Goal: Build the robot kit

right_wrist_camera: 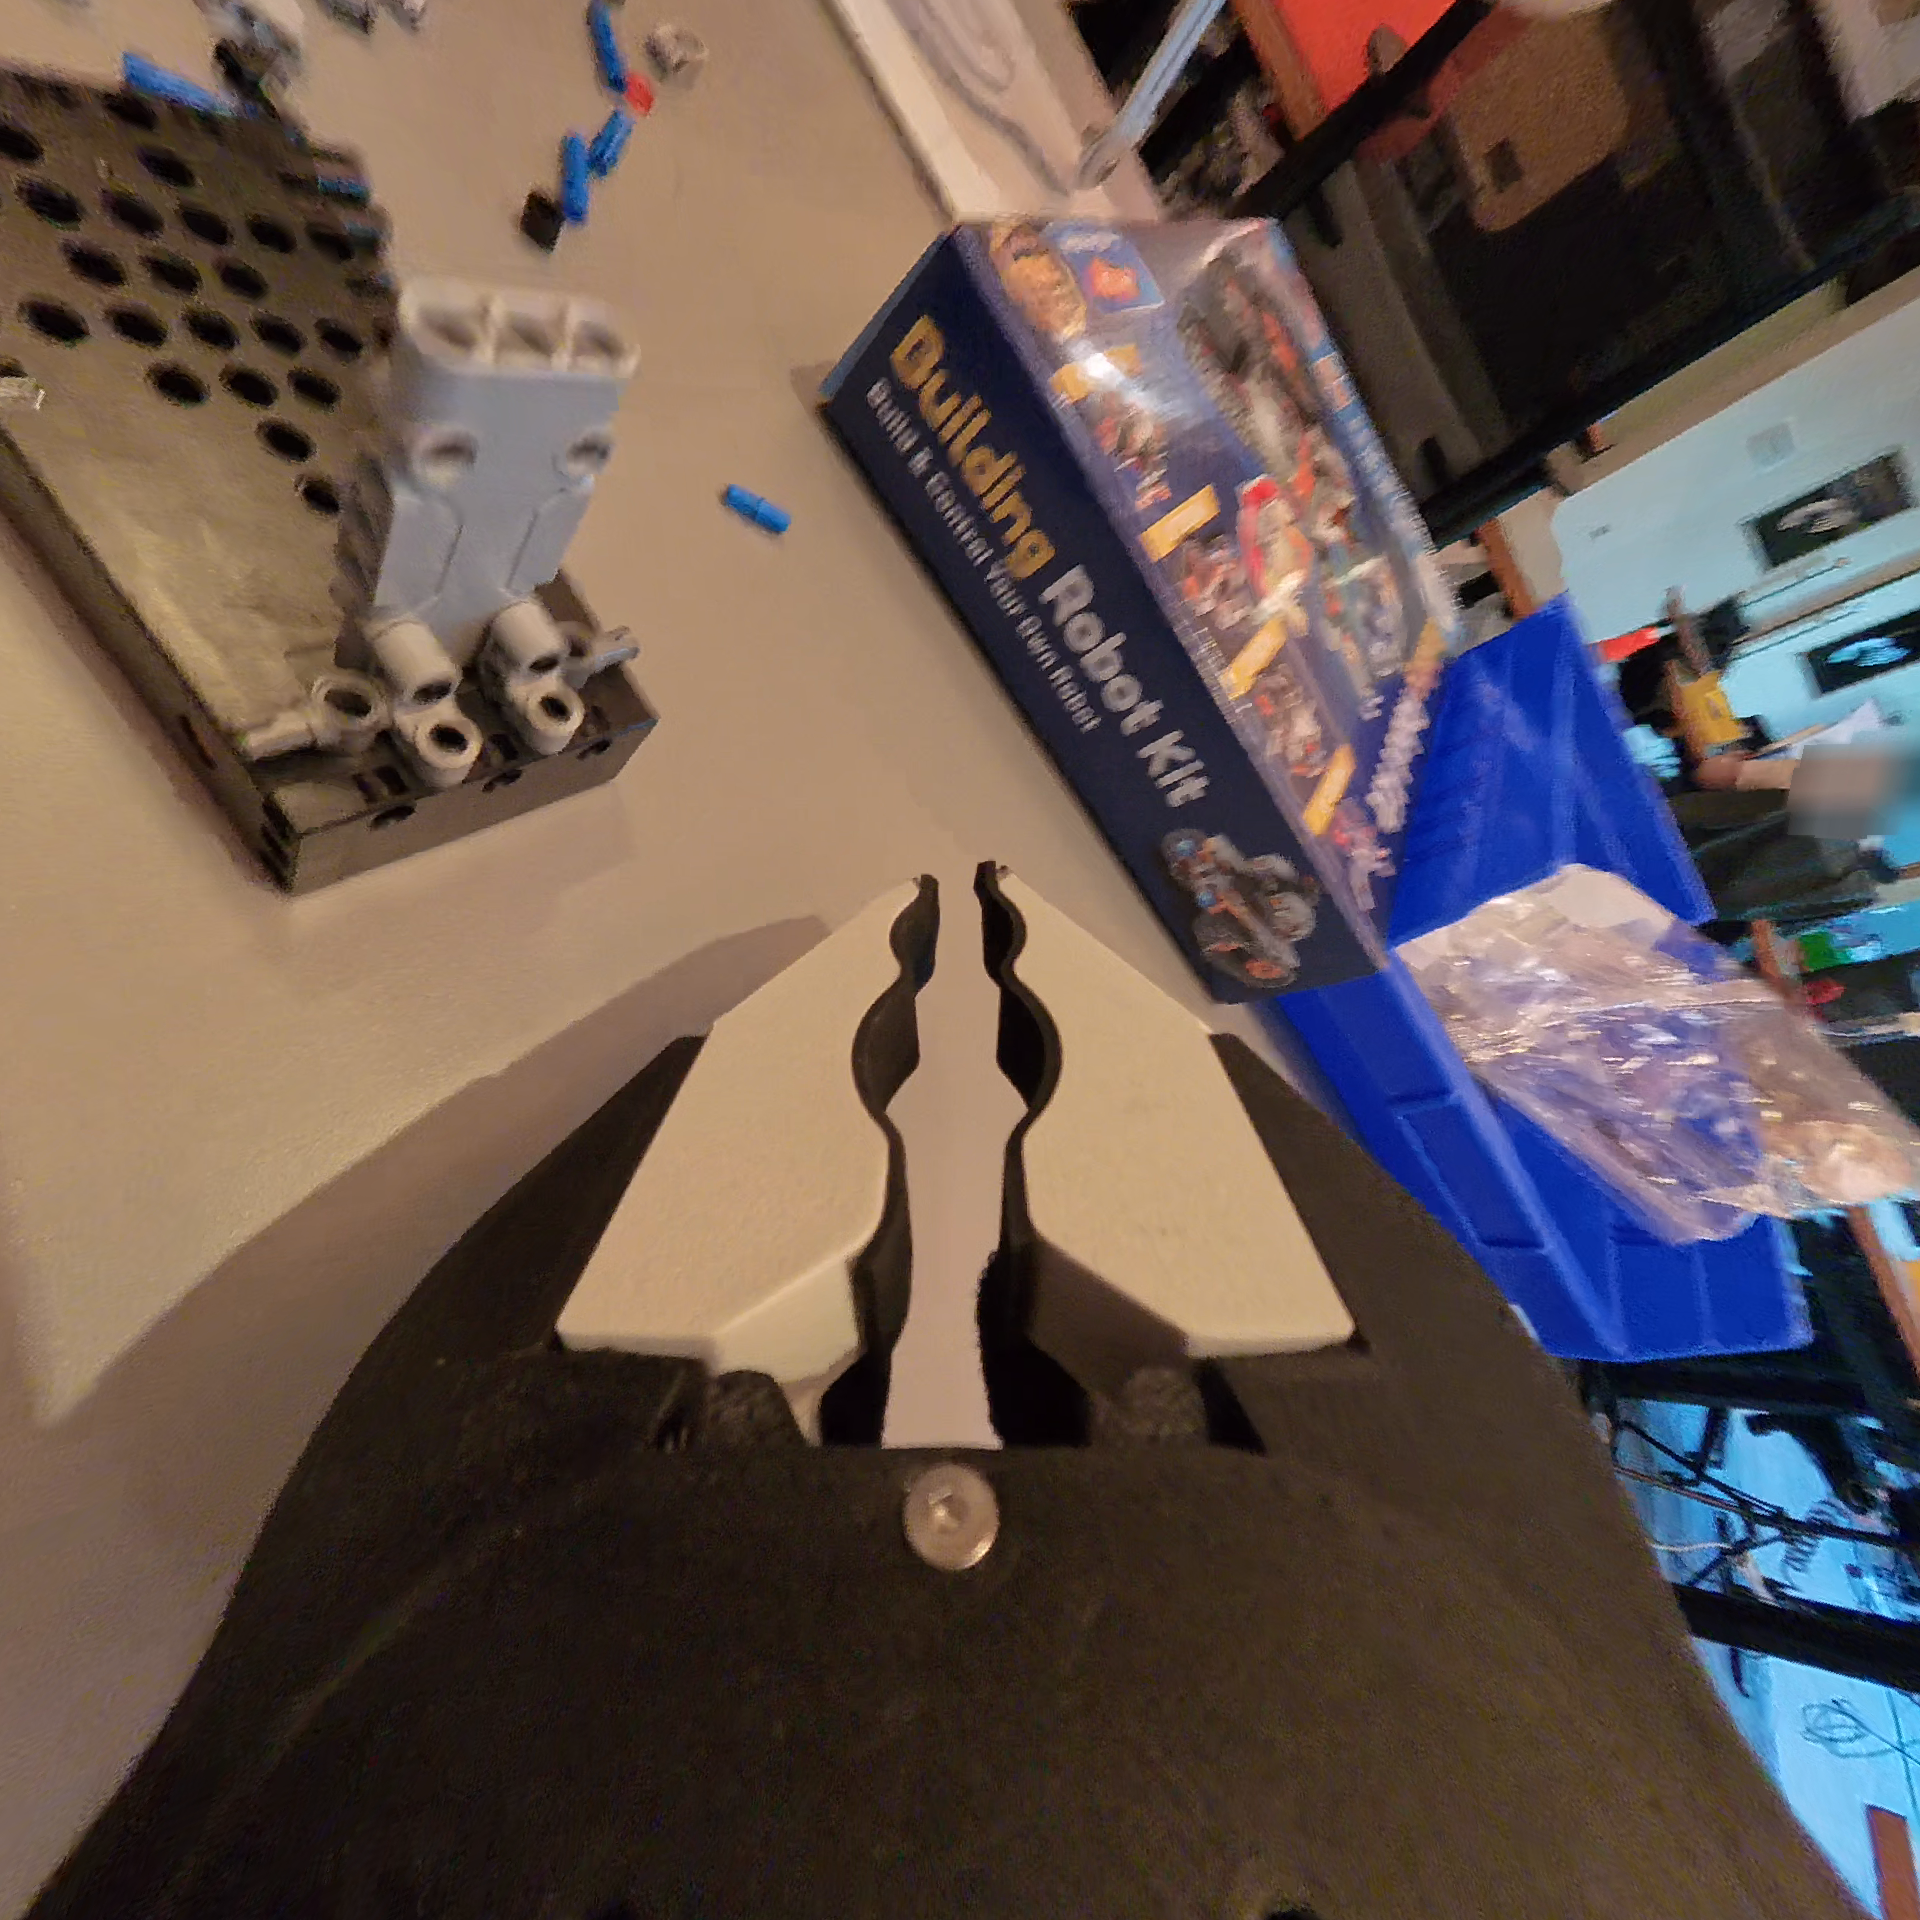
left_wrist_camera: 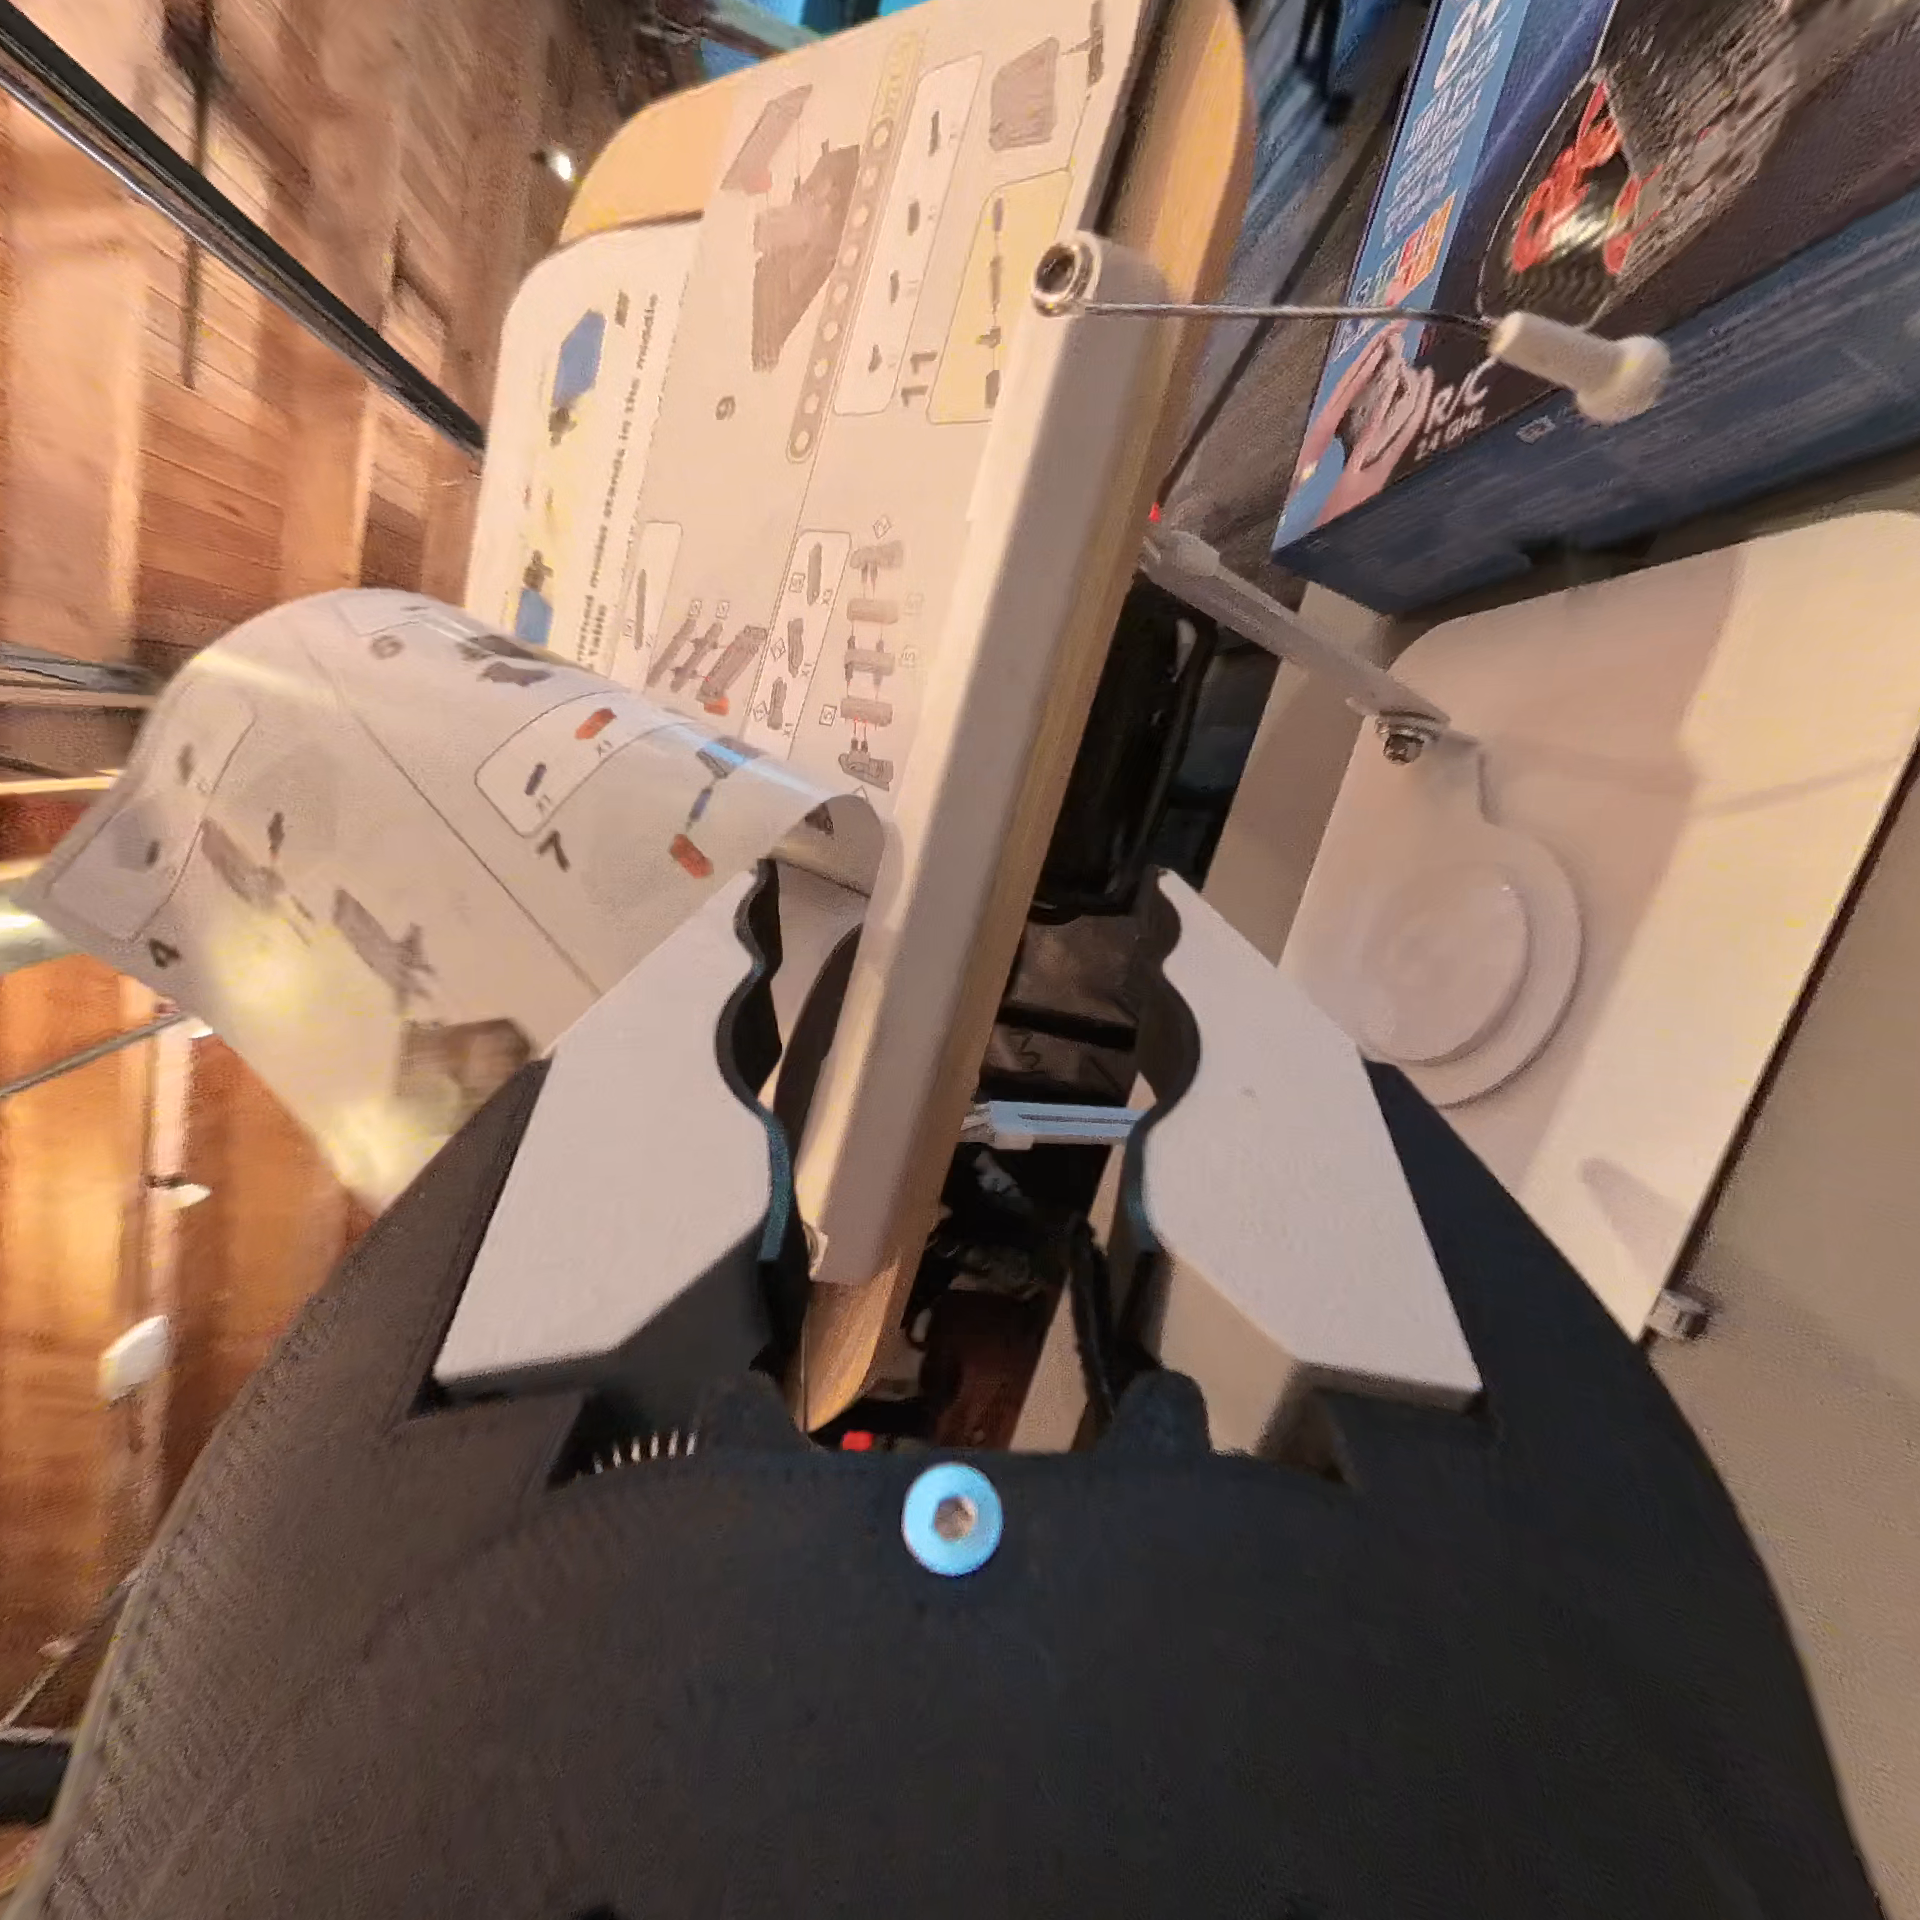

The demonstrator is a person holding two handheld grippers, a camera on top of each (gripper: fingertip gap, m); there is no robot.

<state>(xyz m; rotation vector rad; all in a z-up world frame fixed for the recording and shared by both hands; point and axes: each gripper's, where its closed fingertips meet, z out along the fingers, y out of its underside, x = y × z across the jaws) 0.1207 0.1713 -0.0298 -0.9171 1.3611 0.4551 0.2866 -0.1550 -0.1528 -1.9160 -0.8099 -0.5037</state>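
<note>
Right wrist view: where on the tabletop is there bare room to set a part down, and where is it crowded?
Bare tabletop lies between the black perforated assembly, the kit box and the right gripper, with only one blue pin. The far strip is crowded with loose pins. The blue bin holds a plastic bag.

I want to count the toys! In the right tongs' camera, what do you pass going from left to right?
Black holed plate → grey block → loose blue peg → kit box → blue bin → plastic bag. The right tongs sit below the middle, almost closed, holding nothing.
</note>
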